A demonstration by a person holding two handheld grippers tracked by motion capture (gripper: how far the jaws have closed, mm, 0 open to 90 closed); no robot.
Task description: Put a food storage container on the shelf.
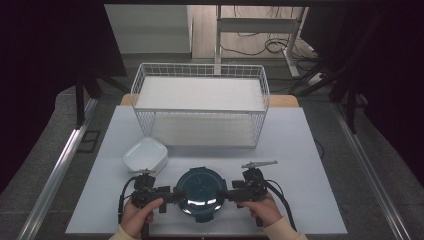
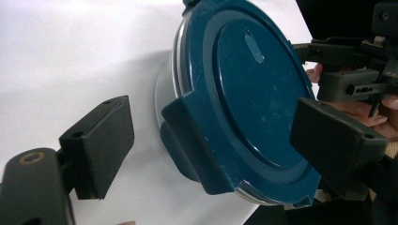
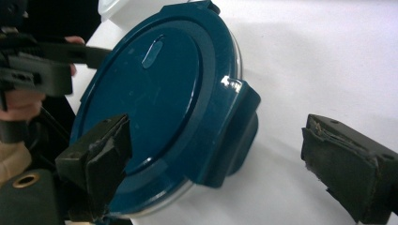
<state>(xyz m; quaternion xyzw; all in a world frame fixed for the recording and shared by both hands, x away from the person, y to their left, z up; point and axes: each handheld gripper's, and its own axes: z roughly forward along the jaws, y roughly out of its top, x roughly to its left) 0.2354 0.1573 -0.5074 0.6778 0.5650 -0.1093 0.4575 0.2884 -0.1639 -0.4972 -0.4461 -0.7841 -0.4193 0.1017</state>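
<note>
A round blue lidded container (image 1: 200, 194) sits at the near edge of the white bench (image 1: 310, 165), between the two claws. The left claw (image 1: 172, 194) and right claw (image 1: 227, 194) both gape apart, each straddling a side latch of the lid.

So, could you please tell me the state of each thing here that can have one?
Round container: blue lid on, side latches down, resting on the table.
Left hand-held gripper: open, jaws either side of a latch.
Right hand-held gripper: open, jaws either side of the opposite latch.
White square tub: upright, no lid.
Wire basket: upright, nothing on its shelves.
</note>
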